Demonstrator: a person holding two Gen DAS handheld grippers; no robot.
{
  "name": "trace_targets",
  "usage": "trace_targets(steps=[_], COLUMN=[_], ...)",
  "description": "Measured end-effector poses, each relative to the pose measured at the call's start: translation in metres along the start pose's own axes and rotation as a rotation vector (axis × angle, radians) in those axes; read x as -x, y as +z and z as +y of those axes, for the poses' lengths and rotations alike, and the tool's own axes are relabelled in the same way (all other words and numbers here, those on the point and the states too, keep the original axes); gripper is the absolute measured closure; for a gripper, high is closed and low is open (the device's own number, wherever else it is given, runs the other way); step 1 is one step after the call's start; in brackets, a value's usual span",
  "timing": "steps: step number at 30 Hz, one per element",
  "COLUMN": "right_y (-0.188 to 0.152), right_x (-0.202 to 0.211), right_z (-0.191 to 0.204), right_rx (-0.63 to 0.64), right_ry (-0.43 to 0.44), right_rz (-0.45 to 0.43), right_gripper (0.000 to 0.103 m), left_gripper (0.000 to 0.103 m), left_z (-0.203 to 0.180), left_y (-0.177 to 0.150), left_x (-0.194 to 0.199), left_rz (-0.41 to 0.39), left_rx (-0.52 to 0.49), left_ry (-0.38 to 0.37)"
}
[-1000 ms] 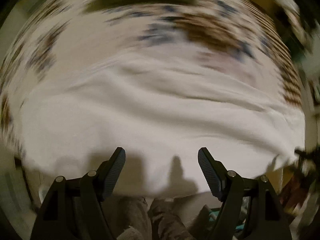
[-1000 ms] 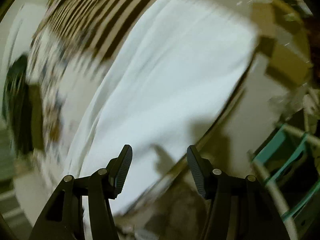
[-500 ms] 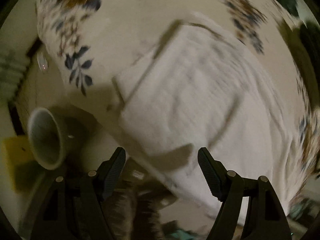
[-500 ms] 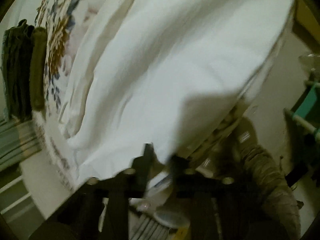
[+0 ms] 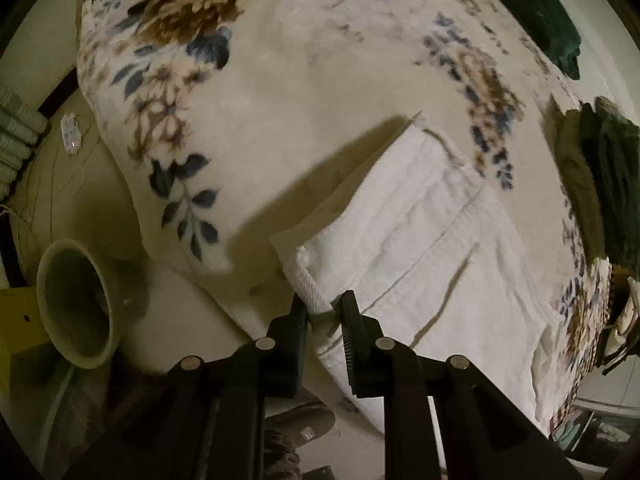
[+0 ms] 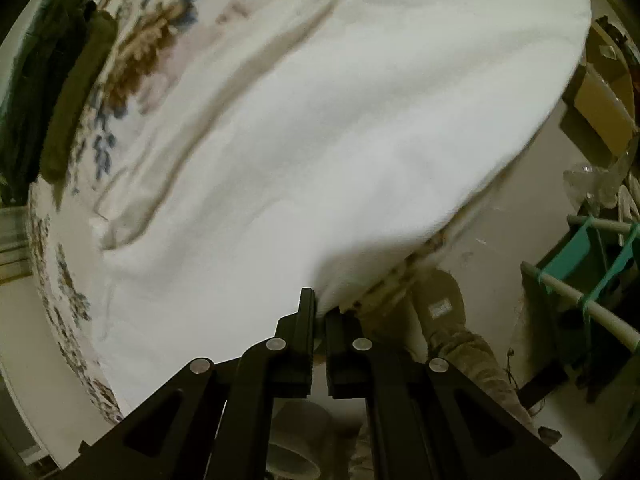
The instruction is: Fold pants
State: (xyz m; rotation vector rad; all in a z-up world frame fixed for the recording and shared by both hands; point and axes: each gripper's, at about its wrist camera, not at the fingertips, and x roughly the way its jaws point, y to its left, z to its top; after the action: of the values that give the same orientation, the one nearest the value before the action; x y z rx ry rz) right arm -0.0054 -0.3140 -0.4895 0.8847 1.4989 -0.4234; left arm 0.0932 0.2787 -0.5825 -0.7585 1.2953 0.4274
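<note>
White pants (image 5: 432, 256) lie across a floral blanket (image 5: 280, 92) on a bed. My left gripper (image 5: 323, 307) is shut on the near corner of the pants at the waistband, by the bed's near edge. In the right wrist view the white pants (image 6: 340, 128) fill most of the frame, and my right gripper (image 6: 320, 308) is shut on their near edge. That edge rises slightly off the blanket (image 6: 132, 52).
Dark green folded clothes (image 5: 608, 176) lie at the far right of the bed, and also show in the right wrist view (image 6: 52, 92). A round pale bin (image 5: 76, 304) stands on the floor at left. A teal rack (image 6: 580, 272) stands at right. The person's trouser leg (image 6: 448, 320) is below.
Both grippers were open a second ago and have closed on the near edge of the white pants. The left view has swung to the pants' left corner.
</note>
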Motion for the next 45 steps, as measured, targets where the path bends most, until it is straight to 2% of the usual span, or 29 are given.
trace_targets(steps=[1,4,7,8,9,10,13,15,16,18,20,22,25,26,27,28,29,30,32,39,43,45], right_y=[-0.002,0.003,0.008,0.009,0.009,0.009,0.017,0.036,0.047,0.072,0.093,0.113,0.134,0.138,0.141,0.140,0.141,0.143,0.142,0.150,0.161,0.166], right_x=[-0.007,-0.026,-0.018,-0.010,0.000,0.010,0.023,0.015,0.008,-0.003,-0.010,-0.015,-0.023,-0.028,-0.032,-0.036,-0.036,-0.034,-0.026,-0.024,-0.028,-0.033], right_z=[-0.002,-0.009,0.000,0.006,0.016,0.026,0.062,0.082,0.089,0.099,0.107,0.112,0.110,0.107,0.102,0.097,0.094,0.092,0.089,0.090,0.093,0.089], right_rx=[-0.005,-0.010,0.029,0.055,0.088,0.118,0.134,0.043,-0.002,-0.082,-0.142,-0.183,-0.212,-0.229,-0.248,-0.258,-0.264,-0.268,-0.265,-0.282,-0.289,-0.284], right_ry=[-0.011,-0.043,-0.064,-0.083,-0.097,-0.088,0.033,0.146,0.168,0.176,0.171,0.136,0.078,0.063,0.065,0.067,0.064,0.063,0.080,0.123,0.112,0.106], right_rz=[0.008,0.065,0.123,0.127,0.121,0.112,0.154,0.193,0.194,0.170,0.150,0.129,0.127,0.140,0.155,0.158,0.150,0.135,0.106,0.091,0.093,0.121], right_gripper=[0.098,0.095,0.076,0.062,0.057,0.057,0.057,0.056,0.056,0.057,0.057,0.057,0.057,0.057,0.063,0.074,0.098,0.099,0.100,0.100,0.100,0.100], left_gripper=[0.089,0.083,0.077,0.075,0.073,0.071,0.066,0.063,0.063,0.063,0.063,0.063,0.063,0.063,0.065,0.066,0.071,0.087,0.096,0.099,0.100,0.099], left_z=[-0.008,-0.004,-0.015,-0.023,-0.032,-0.043,-0.088,-0.123,-0.140,-0.181,-0.225,-0.261,-0.295,-0.302,-0.309,-0.312,-0.316,-0.318,-0.321,-0.333,-0.338,-0.344], left_y=[-0.008,-0.002,-0.006,-0.010,-0.015,-0.020,-0.032,-0.036,-0.037,-0.037,-0.036,-0.041,-0.054,-0.056,-0.059,-0.063,-0.065,-0.067,-0.067,-0.048,-0.034,-0.028], left_x=[-0.007,-0.022,-0.001,0.008,0.019,0.030,0.051,0.054,0.052,0.035,0.004,-0.030,-0.079,-0.091,-0.104,-0.106,-0.108,-0.105,-0.101,-0.110,-0.114,-0.115], left_rz=[0.020,0.082,0.071,0.060,0.043,0.022,-0.023,-0.035,-0.030,0.035,0.155,0.285,0.439,0.475,0.501,0.504,0.495,0.483,0.446,0.388,0.344,0.342], left_rx=[0.004,0.015,-0.060,-0.104,-0.148,-0.191,-0.314,-0.370,-0.388,-0.395,-0.382,-0.384,-0.355,-0.339,-0.323,-0.321,-0.320,-0.320,-0.331,-0.324,-0.336,-0.369], left_ry=[0.007,0.010,0.032,0.062,0.106,0.137,0.130,0.075,0.029,-0.065,-0.162,-0.211,-0.208,-0.209,-0.199,-0.201,-0.208,-0.215,-0.209,-0.216,-0.208,-0.187])
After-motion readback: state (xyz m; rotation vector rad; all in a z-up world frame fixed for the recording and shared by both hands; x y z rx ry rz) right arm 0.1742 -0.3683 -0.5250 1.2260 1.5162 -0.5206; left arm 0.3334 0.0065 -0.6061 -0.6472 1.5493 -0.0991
